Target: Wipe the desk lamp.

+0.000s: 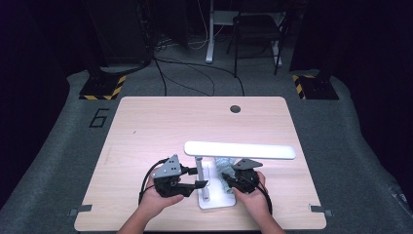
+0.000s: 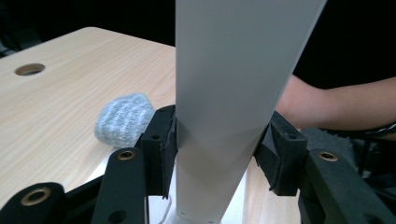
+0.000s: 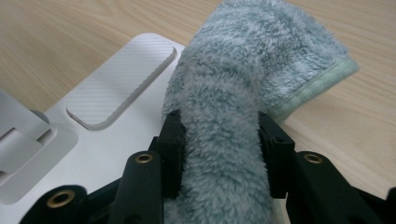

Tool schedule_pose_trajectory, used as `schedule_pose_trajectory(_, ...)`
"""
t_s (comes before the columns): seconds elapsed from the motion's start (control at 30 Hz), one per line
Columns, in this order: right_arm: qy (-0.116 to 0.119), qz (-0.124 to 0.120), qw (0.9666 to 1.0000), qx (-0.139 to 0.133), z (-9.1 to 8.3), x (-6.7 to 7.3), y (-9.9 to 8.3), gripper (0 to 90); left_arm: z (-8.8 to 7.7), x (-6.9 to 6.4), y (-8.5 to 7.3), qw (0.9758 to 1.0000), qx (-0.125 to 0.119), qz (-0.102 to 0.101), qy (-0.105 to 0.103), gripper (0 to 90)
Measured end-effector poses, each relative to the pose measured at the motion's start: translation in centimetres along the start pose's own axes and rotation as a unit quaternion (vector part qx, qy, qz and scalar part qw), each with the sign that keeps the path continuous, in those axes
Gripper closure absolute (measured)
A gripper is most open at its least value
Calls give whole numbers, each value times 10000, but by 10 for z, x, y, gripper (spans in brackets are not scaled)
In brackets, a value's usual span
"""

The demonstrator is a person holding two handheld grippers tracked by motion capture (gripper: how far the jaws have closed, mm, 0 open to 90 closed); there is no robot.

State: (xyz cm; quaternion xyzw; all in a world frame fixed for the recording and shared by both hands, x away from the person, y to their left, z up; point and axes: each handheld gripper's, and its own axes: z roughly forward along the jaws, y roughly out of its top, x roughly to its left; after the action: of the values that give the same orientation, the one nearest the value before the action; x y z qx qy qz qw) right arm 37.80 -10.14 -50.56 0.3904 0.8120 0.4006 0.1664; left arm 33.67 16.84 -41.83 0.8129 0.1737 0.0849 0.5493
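A white desk lamp [image 1: 239, 150] stands near the table's front edge, its flat base [image 1: 214, 197] under a long horizontal head. My left gripper [image 1: 197, 178] is shut on the lamp's upright post [image 2: 224, 107], both pads pressed against its sides. My right gripper [image 1: 228, 180] is shut on a fluffy grey-blue cloth [image 3: 233, 116], which lies bunched over the right part of the lamp base [image 3: 116, 88] and onto the table. In the left gripper view the cloth [image 2: 123, 119] shows as a lump behind the post.
The light wood table [image 1: 160, 126] has a round cable hole [image 1: 235, 108] near its far edge. A person's forearm [image 2: 336, 102] lies to the right in the left gripper view. Stands, cables and a chair are on the floor beyond the table.
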Motion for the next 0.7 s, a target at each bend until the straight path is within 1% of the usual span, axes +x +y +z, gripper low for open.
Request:
schedule_pose_trajectory(0.03, -47, 32, 10000, 1, -1, -1, 1, 601, 0, -2, 1, 9999, 28, 47, 108, 525)
schedule_pose_trajectory(0.07, -102, 38, 9999, 37, -2, -3, 2, 601, 1, -2, 2, 9999, 32, 58, 145, 530)
schedule_pose_trajectory(0.1, -122, 32, 9999, 54, -3, -5, 2, 601, 1, -2, 2, 9998, 43, 38, 187, 531)
schedule_pose_trajectory(0.17, -247, 31, 9997, 68, -4, -10, 3, 601, 1, 0, 1, 9996, 5, 9, 287, 532)
schedule_pose_trajectory(0.2, -309, 58, 9995, 63, -5, -13, 4, 601, 0, 0, 1, 9994, 20, -33, 333, 532)
schedule_pose_trajectory(0.23, -359, 84, 9993, 46, -6, -16, 4, 600, 0, 1, 1, 9991, -19, -72, 424, 532)
schedule_pose_trajectory(0.27, -407, 126, 9991, 23, -6, -19, 5, 599, -2, 2, 1, 9989, 25, -88, 453, 532)
schedule_pose_trajectory(0.3, -451, 152, 9989, 17, -5, -21, 6, 599, -2, 3, 1, 9986, 17, -62, 518, 532)
schedule_pose_trajectory(0.37, -491, 178, 9986, 36, -4, -24, 8, 599, -5, 7, 0, 9986, 23, -110, 521, 532)
schedule_pose_trajectory(0.4, -519, 199, 9984, 57, -1, -26, 10, 596, -5, 7, -1, 9983, -28, -136, 565, 532)
schedule_pose_trajectory(0.43, -520, 175, 9985, 77, 1, -27, 11, 593, -7, 9, -1, 9985, 28, -112, 539, 532)
schedule_pose_trajectory(0.47, -520, 183, 9984, 117, 5, -28, 12, 591, -7, 9, -1, 9983, -15, -120, 572, 532)
schedule_pose_trajectory(0.5, -516, 175, 9984, 155, 8, -29, 14, 585, -8, 9, -2, 9985, 0, -126, 534, 532)
schedule_pose_trajectory(0.53, -511, 176, 9984, 168, 12, -29, 15, 575, -8, 10, -2, 9985, -26, -126, 535, 532)
schedule_pose_trajectory(0.57, -509, 238, 9982, 190, 18, -28, 17, 556, -9, 10, -2, 9986, 12, -108, 512, 532)
schedule_pose_trajectory(0.63, -428, 301, 9983, 254, 25, -27, 19, 507, -9, 11, -2, 9983, -6, -104, 572, 532)
schedule_pose_trajectory(0.7, -403, 267, 9985, 256, 31, -27, 21, 485, -10, 11, -3, 9985, -42, -126, 540, 531)
